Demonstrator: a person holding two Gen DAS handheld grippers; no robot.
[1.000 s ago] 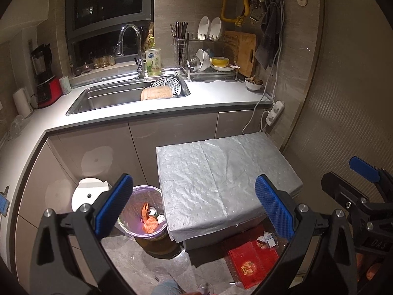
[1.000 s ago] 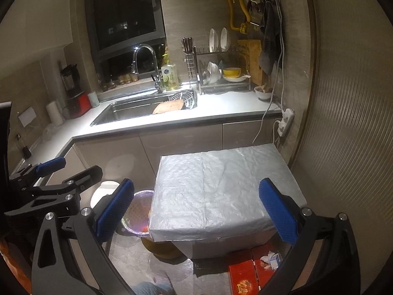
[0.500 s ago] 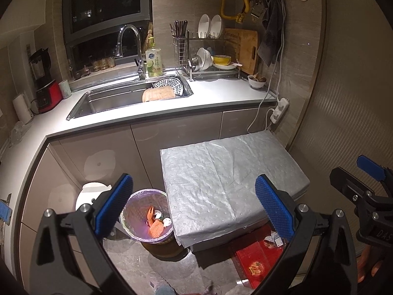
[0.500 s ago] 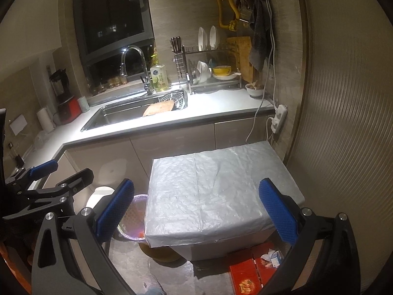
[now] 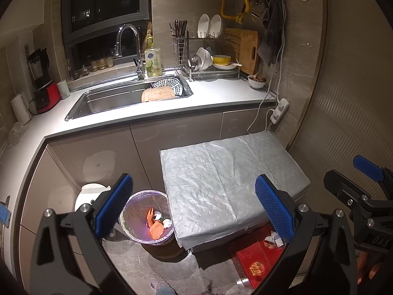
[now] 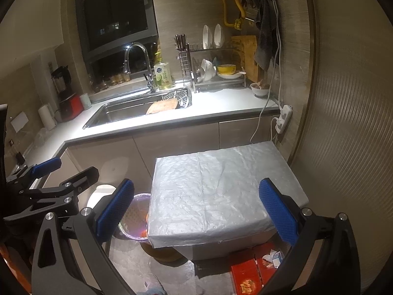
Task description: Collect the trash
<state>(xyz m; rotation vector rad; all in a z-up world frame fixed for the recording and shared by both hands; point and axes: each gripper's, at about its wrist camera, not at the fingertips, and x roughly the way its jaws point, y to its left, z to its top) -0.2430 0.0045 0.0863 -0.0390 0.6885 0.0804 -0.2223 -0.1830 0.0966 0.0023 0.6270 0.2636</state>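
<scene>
A round trash bin (image 5: pixel 137 204) with a purple liner stands on the floor left of a low table; orange scraps and a can (image 5: pixel 154 223) lie inside it. In the right wrist view the bin (image 6: pixel 136 211) is partly hidden by the table. The table's grey cover (image 5: pixel 228 184) (image 6: pixel 216 191) has nothing on it. My left gripper (image 5: pixel 194 204) is open and empty, held high above bin and table. My right gripper (image 6: pixel 196 209) is open and empty above the table. Each gripper shows at the edge of the other's view.
A red box (image 5: pixel 258 263) with crumpled paper (image 5: pixel 272 238) lies on the floor under the table's right side. A white round lid (image 5: pixel 86 194) leans by the cabinets. Behind are the counter (image 5: pixel 216 93), sink (image 5: pixel 118 98) and dish rack (image 5: pixel 213 59). A ribbed wall (image 5: pixel 351 113) stands right.
Both grippers have pulled back and risen a little, so the table and bin look smaller and more of the counter shows. Both stayed open and empty.
</scene>
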